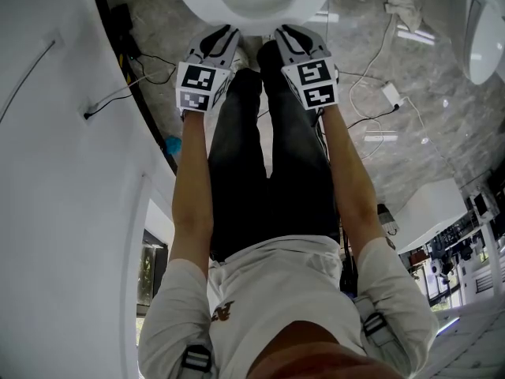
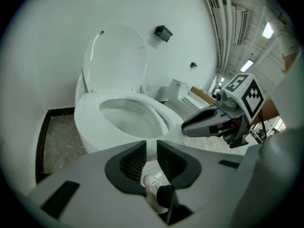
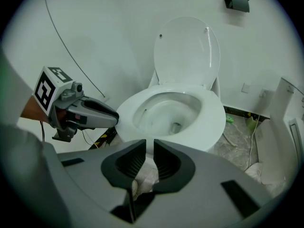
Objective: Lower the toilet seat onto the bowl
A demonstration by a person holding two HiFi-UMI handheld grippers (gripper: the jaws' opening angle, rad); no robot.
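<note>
- The white wall [image 1: 55, 180] curves close along our left side; to our right the stone floor [image 1: 410, 140] lies open.
- The toilet seat [image 3: 216, 115] lies flat on the bowl [image 2: 88, 127], with the lid [image 2: 116, 56] upright behind it.
- Our left gripper [image 1: 224, 31] and right gripper [image 1: 282, 31] sit side by side at the seat's front edge. Both have their jaws slightly parted and hold nothing. We cannot tell whether they touch the seat.

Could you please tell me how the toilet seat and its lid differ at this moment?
The seat lies flat on the bowl, while the lid stands upright behind it. The seat is an open ring around the bowl's opening; the lid is a solid oval panel. Both are white and meet at the back of the bowl.
</note>
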